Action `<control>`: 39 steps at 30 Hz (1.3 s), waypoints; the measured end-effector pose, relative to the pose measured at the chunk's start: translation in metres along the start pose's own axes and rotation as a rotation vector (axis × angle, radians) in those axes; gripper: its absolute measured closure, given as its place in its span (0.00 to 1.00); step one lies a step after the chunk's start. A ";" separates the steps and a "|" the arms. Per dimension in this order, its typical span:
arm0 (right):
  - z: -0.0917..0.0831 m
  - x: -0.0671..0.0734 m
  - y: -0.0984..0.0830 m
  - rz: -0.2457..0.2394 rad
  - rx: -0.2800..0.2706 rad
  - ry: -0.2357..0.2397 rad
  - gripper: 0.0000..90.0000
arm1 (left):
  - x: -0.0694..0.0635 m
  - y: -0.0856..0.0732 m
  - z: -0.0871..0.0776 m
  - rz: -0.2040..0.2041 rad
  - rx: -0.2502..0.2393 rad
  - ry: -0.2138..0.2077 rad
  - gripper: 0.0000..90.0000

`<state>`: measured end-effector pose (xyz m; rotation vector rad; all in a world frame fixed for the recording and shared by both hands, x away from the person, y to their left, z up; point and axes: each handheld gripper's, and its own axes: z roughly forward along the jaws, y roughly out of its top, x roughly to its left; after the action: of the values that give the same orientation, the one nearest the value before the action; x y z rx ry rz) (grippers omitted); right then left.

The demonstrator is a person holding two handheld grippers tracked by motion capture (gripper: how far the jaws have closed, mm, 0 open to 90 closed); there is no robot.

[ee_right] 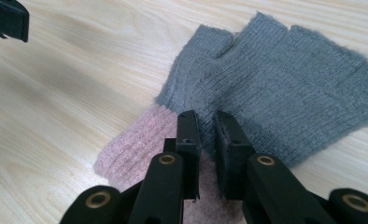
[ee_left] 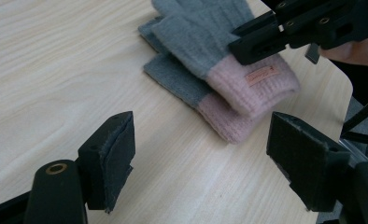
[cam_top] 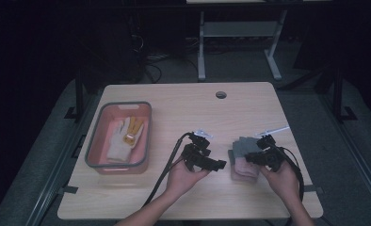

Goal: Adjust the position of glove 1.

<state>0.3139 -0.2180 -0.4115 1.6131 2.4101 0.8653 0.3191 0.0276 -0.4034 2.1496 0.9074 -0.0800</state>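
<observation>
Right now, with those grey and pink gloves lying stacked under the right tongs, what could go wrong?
The right tongs look nearly shut over the top glove, with no clear fold of knit between them, so they may lift nothing.
Two gloves lie stacked; the lower glove could drag along or slide.
The pile sits near the table corner, so a slip might send a glove off the edge.
</observation>
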 end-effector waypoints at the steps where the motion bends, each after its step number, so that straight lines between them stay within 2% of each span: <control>1: 0.002 0.000 0.000 -0.010 -0.003 0.000 0.90 | 0.000 0.000 0.001 -0.004 0.004 -0.002 0.26; 5: 0.010 0.000 -0.004 -0.018 0.010 0.001 0.89 | -0.002 0.000 0.003 -0.003 0.010 -0.006 0.26; 9: 0.016 -0.005 -0.009 0.010 0.016 0.018 0.87 | -0.003 0.000 0.009 -0.011 0.015 -0.017 0.26; 12: 0.016 -0.007 -0.011 0.020 0.014 0.026 0.82 | -0.004 0.000 0.014 -0.020 0.026 -0.030 0.27; 16: 0.017 -0.009 -0.011 0.003 0.009 0.031 0.73 | -0.004 0.001 0.022 -0.043 0.042 -0.046 0.28; 18: 0.015 -0.008 -0.011 0.004 0.007 0.030 0.69 | -0.005 0.001 0.028 -0.059 0.056 -0.040 0.29; 19: 0.012 -0.009 -0.011 -0.008 -0.004 0.037 0.67 | -0.005 0.001 0.029 -0.059 0.060 -0.041 0.32; 22: 0.005 -0.012 -0.012 0.009 -0.027 0.038 0.64 | -0.006 0.003 0.035 -0.080 0.063 -0.057 0.34; 25: -0.001 -0.021 -0.014 0.049 -0.049 0.048 0.59 | -0.004 0.005 0.040 -0.117 0.059 -0.090 0.35; 29: -0.007 -0.032 -0.019 0.099 -0.064 0.054 0.55 | -0.003 0.010 0.046 -0.135 0.052 -0.086 0.38; 30: -0.007 -0.034 -0.020 0.098 -0.064 0.056 0.54 | -0.003 0.011 0.048 -0.141 0.053 -0.087 0.39; 32: -0.006 -0.038 -0.022 0.105 -0.061 0.048 0.52 | -0.003 0.012 0.053 -0.177 0.048 -0.100 0.41; 36: -0.003 -0.043 -0.026 0.142 -0.054 0.052 0.52 | -0.003 0.011 0.061 -0.176 0.076 -0.088 0.44; 39: -0.001 -0.046 -0.029 0.159 -0.054 0.062 0.52 | -0.004 0.009 0.068 -0.192 0.088 -0.086 0.46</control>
<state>0.3098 -0.2662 -0.4354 1.8034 2.3006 1.0108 0.3376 -0.0251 -0.4433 2.1160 1.0743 -0.3112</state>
